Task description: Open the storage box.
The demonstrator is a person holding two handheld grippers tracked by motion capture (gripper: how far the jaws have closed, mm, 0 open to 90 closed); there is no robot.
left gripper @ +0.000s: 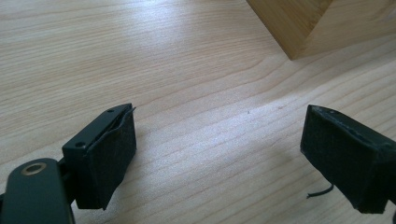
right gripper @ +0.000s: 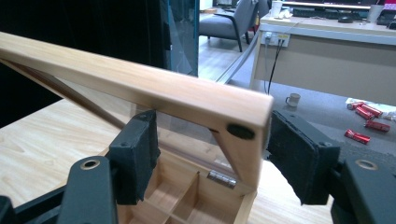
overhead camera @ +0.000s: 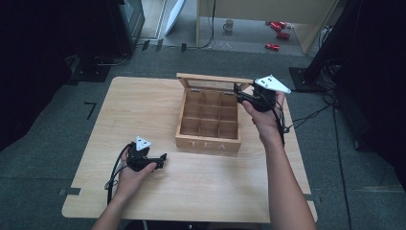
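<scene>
A wooden tea box (overhead camera: pixel 209 142) with "TEA" on its front stands in the middle of the table, its several compartments (right gripper: pixel 180 200) bare. Its glass-paned lid (overhead camera: pixel 215 79) is raised, tilted toward the back. My right gripper (overhead camera: pixel 241 93) is at the lid's right corner. In the right gripper view the lid's wooden frame (right gripper: pixel 140 81) passes between the jaws of the right gripper (right gripper: pixel 212 158), which are open; the right pad (right gripper: pixel 294 154) lies against the frame's end. My left gripper (overhead camera: pixel 163 160) rests low over the table front left, open, with nothing between the jaws of the left gripper (left gripper: pixel 217 149).
The light wooden table (overhead camera: pixel 143 105) has free room left of and in front of the box. A box corner (left gripper: pixel 289 23) shows ahead of the left gripper. Beyond the table, a mug (overhead camera: pixel 229 25) and red cans (overhead camera: pixel 277 28) lie on the floor; cables trail right.
</scene>
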